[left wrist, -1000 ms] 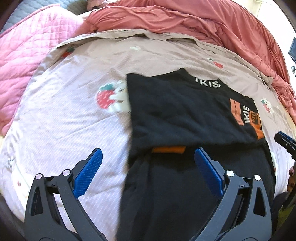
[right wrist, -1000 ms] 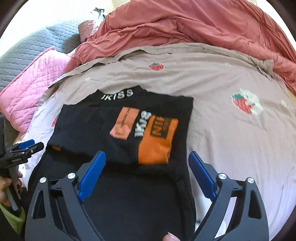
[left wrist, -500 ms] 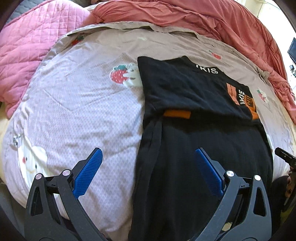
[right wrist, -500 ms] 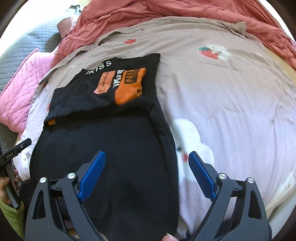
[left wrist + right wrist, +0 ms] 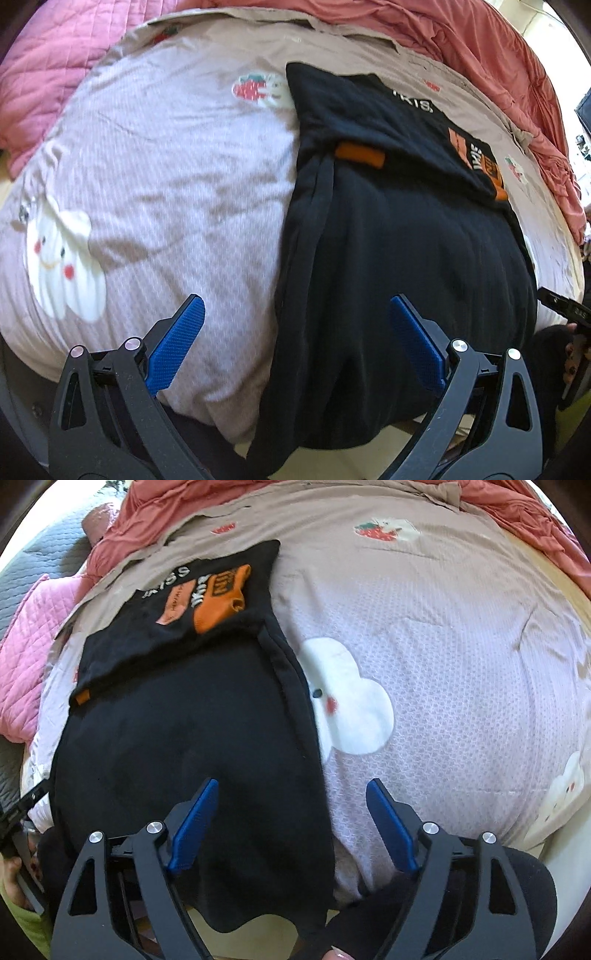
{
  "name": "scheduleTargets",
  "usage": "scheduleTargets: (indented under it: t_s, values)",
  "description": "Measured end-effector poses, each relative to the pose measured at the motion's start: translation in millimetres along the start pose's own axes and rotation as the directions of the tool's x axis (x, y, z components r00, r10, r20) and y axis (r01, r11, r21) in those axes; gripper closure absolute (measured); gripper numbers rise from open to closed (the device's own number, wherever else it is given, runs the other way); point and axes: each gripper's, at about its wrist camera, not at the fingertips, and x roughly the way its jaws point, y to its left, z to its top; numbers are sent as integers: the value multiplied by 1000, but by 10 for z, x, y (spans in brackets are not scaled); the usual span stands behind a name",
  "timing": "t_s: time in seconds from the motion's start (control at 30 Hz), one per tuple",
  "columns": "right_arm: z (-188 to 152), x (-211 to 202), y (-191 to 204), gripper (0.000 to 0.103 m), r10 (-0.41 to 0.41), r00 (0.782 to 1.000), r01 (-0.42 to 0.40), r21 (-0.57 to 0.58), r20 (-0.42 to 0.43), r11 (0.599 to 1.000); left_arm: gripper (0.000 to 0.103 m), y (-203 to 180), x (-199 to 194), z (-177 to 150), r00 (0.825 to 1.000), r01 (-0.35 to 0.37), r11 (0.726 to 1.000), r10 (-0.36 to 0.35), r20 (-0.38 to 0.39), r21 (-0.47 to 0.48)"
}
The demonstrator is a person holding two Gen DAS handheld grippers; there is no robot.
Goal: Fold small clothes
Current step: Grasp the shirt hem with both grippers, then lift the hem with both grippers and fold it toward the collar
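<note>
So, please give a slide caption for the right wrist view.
Right gripper, fingers closing, above the hem corner of a half-folded black shirt on a strawberry-print bedsheet.

The T-shirt [image 5: 399, 236] lies on the bed [image 5: 166, 177], its lower edge over the bed's edge between the left gripper's fingers [image 5: 177, 347]. Its sleeves lie folded on top, beyond the right gripper's fingers [image 5: 194, 827]. A blanket [image 5: 517, 502] lies behind.

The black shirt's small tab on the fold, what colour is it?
Orange tab; clearest in the left wrist view.
</note>
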Motion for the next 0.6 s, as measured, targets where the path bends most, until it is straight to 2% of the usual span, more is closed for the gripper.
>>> scheduleTargets:
  t_s: [0.03,0.2,0.23,0.27,0.3,0.37,0.43,0.47,0.53,0.6]
  values:
    - [-3,42,-8,41,3,1000,-3,3,-17,1000,10,13,10,-28,1000,-1,1000,1,-5,-4]
    - [6,175,-48,47,6,998,-5,18,-55,1000,10,32,83,-107,1000,0,1000,0,-26,-13]
    - [8,170,-57,55,8,999,-7,23,-48,1000,10,40,112,-122,1000,3,1000,-4,-31,-19]
    - [6,150,-54,69,26,999,-25,21,-37,999,16,41,127,-132,999,7,1000,-8,-33,-24]
    - [0,116,-40,77,54,998,-54,12,-26,998,23,41,137,-143,1000,8,1000,-9,-30,-27]
    - [-15,48,-5,86,80,997,-80,-9,-2,997,59,40,120,-154,999,26,999,-26,-21,-28]
    - [-19,-19,52,92,114,993,-113,-41,19,993,72,32,91,-146,998,54,998,-55,-18,-36]
    - [-23,-43,85,92,121,992,-119,-57,25,991,75,20,62,-137,998,61,998,-61,-14,-32]
    - [-25,-36,140,92,112,994,-111,-79,16,991,75,7,46,-137,998,63,998,-64,-17,-29]
    - [-28,-1,120,90,55,998,-55,-64,-4,996,74,21,72,-141,997,74,997,-76,-33,-37]
